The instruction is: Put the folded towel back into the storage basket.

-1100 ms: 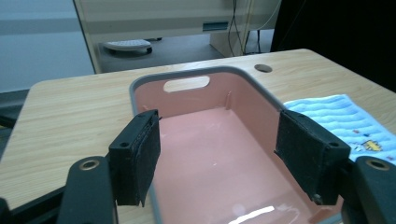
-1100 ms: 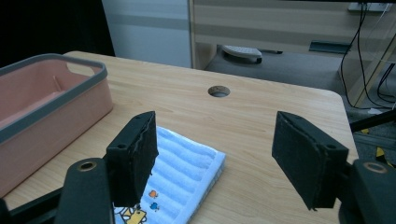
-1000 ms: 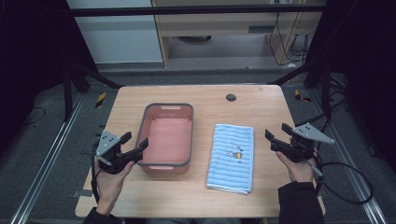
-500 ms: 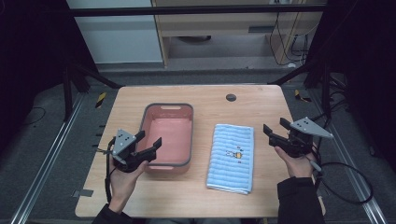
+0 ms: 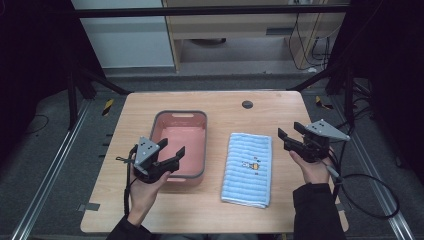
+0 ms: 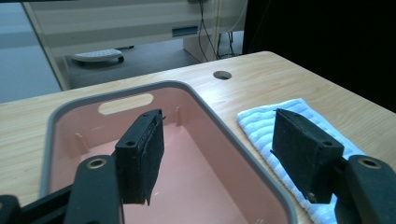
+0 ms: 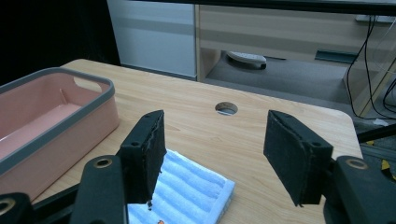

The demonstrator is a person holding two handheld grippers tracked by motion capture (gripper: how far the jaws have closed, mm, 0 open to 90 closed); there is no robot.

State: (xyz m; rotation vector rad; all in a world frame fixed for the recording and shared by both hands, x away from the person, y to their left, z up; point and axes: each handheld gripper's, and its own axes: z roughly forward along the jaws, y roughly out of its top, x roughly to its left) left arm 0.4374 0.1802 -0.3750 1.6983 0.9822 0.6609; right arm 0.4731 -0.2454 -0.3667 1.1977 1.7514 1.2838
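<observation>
A: Where was everything?
B: Folded towel (image 5: 248,169) at centre-right, just beside the pink bin (image 5: 200,118). The left gripper (image 5: 170,155) and right gripper (image 5: 290,136) both gaped, holding nothing.
A: Advice?
B: Probably pinch one towel edge squarely, jaws low.

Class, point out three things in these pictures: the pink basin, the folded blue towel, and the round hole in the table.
basin (image 5: 177,140), high view, on its pink floor.
towel (image 5: 248,170), high view, on its striped middle.
hole (image 5: 247,104), high view, on its dark centre.
</observation>
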